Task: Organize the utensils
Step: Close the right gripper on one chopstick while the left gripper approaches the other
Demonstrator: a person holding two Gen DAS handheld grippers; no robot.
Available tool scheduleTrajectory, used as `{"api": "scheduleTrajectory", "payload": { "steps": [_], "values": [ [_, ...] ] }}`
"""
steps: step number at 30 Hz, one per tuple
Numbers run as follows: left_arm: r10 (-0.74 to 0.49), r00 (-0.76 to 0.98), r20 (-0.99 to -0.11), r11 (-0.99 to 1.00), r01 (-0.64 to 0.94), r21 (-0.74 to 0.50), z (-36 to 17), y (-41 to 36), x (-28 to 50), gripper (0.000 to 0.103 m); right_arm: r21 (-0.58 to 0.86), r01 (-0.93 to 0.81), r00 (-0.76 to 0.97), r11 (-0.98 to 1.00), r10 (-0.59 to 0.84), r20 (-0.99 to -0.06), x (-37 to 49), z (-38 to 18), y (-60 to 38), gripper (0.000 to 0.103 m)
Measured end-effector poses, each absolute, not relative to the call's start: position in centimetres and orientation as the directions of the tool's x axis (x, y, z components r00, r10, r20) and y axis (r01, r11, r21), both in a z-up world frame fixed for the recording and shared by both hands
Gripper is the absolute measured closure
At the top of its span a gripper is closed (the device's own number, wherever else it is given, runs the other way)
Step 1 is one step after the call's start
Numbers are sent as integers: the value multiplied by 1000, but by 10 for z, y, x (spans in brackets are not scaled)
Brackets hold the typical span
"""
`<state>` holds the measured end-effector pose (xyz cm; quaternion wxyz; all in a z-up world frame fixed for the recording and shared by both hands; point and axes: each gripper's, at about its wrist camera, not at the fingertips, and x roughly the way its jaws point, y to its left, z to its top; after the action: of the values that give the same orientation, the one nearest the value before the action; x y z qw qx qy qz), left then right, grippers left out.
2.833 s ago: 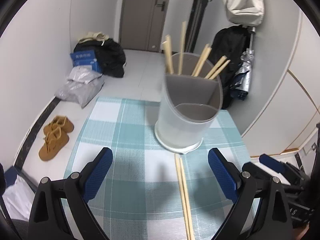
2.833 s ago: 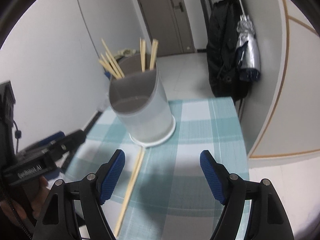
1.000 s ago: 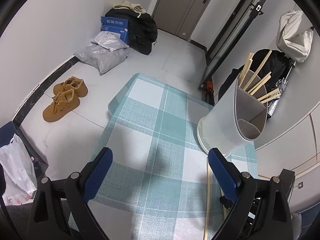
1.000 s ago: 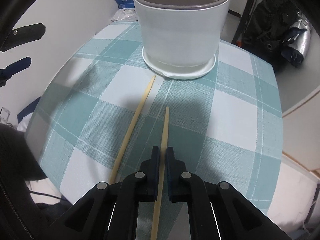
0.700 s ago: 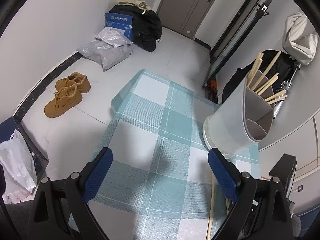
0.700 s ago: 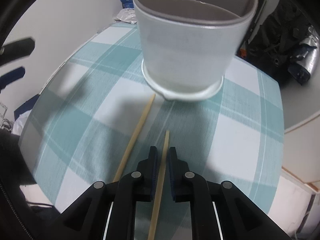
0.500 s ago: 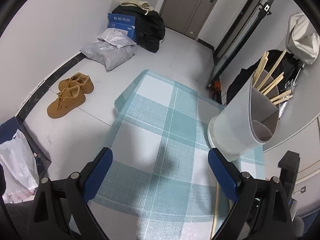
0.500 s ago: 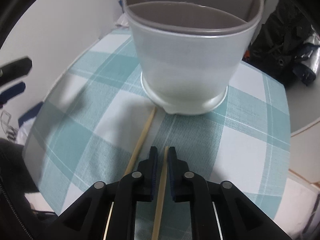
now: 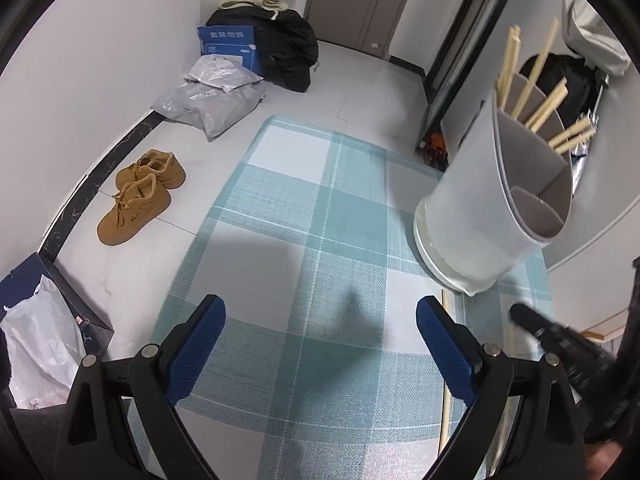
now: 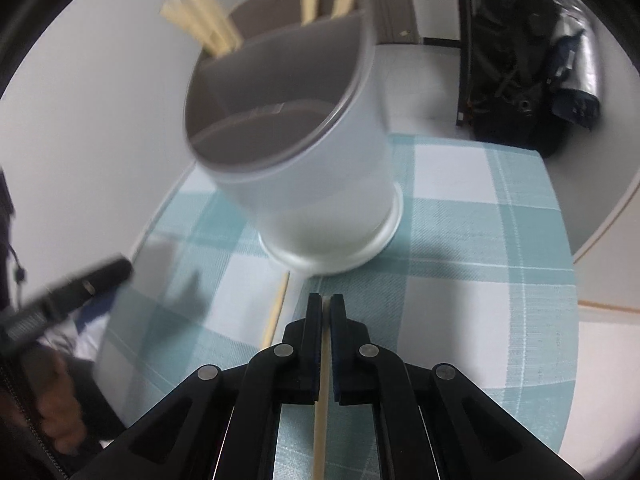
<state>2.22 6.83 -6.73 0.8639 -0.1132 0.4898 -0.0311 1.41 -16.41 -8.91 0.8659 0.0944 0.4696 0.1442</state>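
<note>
Two views, catalogued in turn.

Left wrist view: left gripper with blue-padded black fingers, spread wide and empty over the teal-and-white checked tablecloth. Pale translucent plastic utensil holder with grey divided insert at far right, several light wooden chopsticks upright in its far compartment. One loose wooden chopstick on the cloth, near right, partly hidden behind the right finger. Tan suede shoes on the floor, far left. Against the frame a second back: holder larger and nearer the middle.

Right wrist view: right gripper clamped on a single thin wooden chopstick, stick running back between the pads. Holder just beyond the tips, blurred. Loose chopstick flat on the cloth, left of the jaws. Against the earlier frame: held stick's tip off the cloth, holder closer and seen more from above. Judged: pick-up done, carry toward the holder under way; one stick left to collect.
</note>
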Motion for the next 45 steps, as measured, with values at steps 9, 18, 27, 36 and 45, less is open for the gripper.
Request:
{"api": "scheduleTrajectory", "payload": {
  "steps": [9, 18, 27, 36, 45],
  "values": [
    [-222, 435, -873, 971, 14, -240, -82, 47, 23, 10, 481, -21, 581, 877, 402, -708, 9, -75, -218, 100],
    [-235, 380, -895, 972, 111, -208, -79, 4, 32, 10, 536, 39, 625, 843, 398, -672, 3, -77, -255, 100],
    [-158, 348, -924, 985, 114, -126, -96, -16, 44, 21, 541, 46, 665, 840, 379, -644, -11, -63, -270, 100],
    [-96, 358, -929, 991, 124, -55, -101, -27, 51, 35, 557, 49, 688, 829, 376, -620, -20, -59, -285, 100],
    [-122, 373, -920, 981, 188, -54, -96, -40, 39, 91, 560, 37, 687, 828, 386, -616, -22, -58, -285, 100]
  ]
}}
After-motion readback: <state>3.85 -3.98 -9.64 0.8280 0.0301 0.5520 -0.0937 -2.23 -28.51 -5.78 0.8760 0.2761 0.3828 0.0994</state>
